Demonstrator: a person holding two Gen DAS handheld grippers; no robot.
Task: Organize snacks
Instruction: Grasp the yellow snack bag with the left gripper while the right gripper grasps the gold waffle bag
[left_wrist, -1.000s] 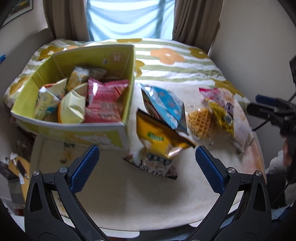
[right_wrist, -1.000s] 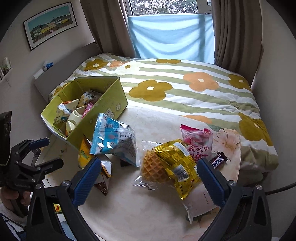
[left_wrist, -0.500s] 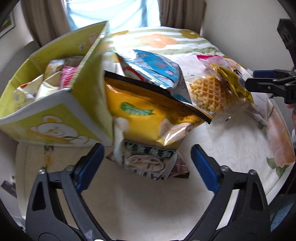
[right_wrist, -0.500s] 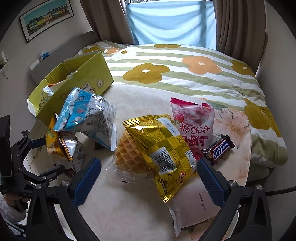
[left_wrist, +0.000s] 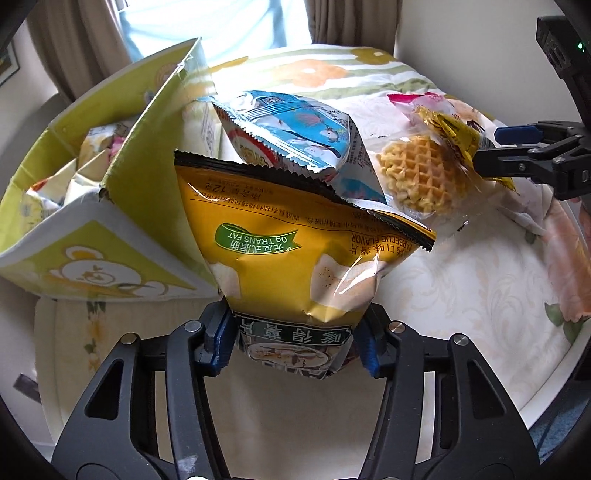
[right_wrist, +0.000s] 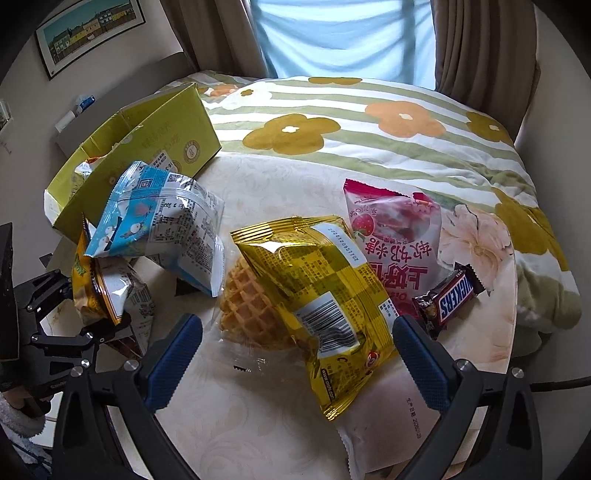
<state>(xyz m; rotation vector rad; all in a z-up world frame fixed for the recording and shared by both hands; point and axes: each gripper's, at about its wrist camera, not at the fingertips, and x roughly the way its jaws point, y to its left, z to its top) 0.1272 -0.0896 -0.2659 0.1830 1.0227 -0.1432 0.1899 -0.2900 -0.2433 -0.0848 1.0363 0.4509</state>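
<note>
My left gripper (left_wrist: 293, 341) is shut on the bottom of a yellow chip bag (left_wrist: 295, 251), which leans against the yellow-green cardboard box (left_wrist: 147, 184) holding several snack packs. A blue-and-white snack bag (left_wrist: 295, 129) rests on top of the chip bag. My right gripper (right_wrist: 295, 354) is open, its pads either side of the gold waffle packet (right_wrist: 314, 291). Beside the packet lie a pink strawberry bag (right_wrist: 395, 229) and a Snickers bar (right_wrist: 448, 295). The left gripper also shows in the right wrist view (right_wrist: 99, 325).
The snacks lie on a round cream table (right_wrist: 258, 424) pushed against a bed with a flowered, striped quilt (right_wrist: 351, 110). The right gripper shows at the right edge of the left wrist view (left_wrist: 517, 147). Curtains and a window stand behind.
My left gripper moved in and closed on the yellow chip bag. My right gripper moved forward and down toward the waffle packet, staying open.
</note>
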